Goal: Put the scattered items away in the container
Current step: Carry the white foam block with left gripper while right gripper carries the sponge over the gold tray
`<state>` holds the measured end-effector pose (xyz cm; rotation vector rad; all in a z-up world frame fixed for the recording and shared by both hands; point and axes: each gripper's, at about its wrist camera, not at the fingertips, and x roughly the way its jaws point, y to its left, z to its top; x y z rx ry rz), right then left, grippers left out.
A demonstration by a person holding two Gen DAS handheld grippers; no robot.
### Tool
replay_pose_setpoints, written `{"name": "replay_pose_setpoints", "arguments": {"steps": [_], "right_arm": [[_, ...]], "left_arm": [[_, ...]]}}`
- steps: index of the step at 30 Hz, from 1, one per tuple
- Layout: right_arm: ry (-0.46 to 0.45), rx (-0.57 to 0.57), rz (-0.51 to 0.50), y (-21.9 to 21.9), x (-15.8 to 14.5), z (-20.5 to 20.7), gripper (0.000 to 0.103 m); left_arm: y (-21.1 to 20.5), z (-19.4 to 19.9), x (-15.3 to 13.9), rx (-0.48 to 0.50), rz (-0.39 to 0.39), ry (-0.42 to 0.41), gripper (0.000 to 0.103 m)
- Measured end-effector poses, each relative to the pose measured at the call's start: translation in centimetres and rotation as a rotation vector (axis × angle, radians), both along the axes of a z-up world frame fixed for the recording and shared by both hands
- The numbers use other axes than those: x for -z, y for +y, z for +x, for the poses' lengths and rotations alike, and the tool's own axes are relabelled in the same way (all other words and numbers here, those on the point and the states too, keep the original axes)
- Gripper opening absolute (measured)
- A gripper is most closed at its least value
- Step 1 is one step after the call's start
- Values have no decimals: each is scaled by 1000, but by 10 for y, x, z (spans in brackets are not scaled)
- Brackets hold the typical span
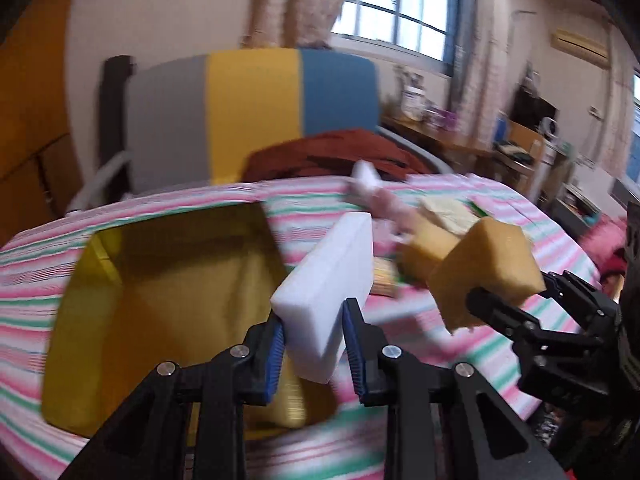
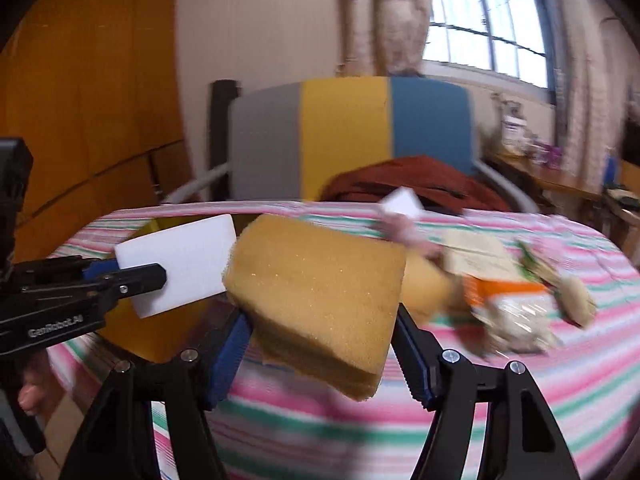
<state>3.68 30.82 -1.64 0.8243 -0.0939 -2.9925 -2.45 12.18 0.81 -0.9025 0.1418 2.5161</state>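
Observation:
My left gripper is shut on a white foam block, its blue pads pressing both long sides. The block hangs over the right edge of an open yellow container on the striped cloth. To the right, my right gripper is shut on a yellow sponge, held above the cloth. In the right wrist view the yellow sponge fills the right gripper. The left gripper with the white block is at left, in front of the container.
Scattered on the striped tablecloth lie another yellow sponge, wrapped packets, a pale sheet and a white card. A grey, yellow and blue chair with a red-brown cloth stands behind the table.

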Motion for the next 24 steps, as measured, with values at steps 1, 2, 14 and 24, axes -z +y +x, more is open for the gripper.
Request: {"name": "replay_pose_setpoints", "arguments": {"steps": [1,2,14,24], "right_arm": [[-1,-28,-3,-9,-2,-10,69],[-3,-60,-6,-19,-6,-21,70],[-164,-267,-38,-109,-8,-143,69],[-322,-286,-52,-141,22,-221,69]], "left_arm": [[-11,-6,-2,-29,-5,5,27],[-25,-15,-3,-70,-14,9,27],[-99,-98,7,-252,-95,-28,27],[-127,-162,44,-278,-117,-193,27]]}}
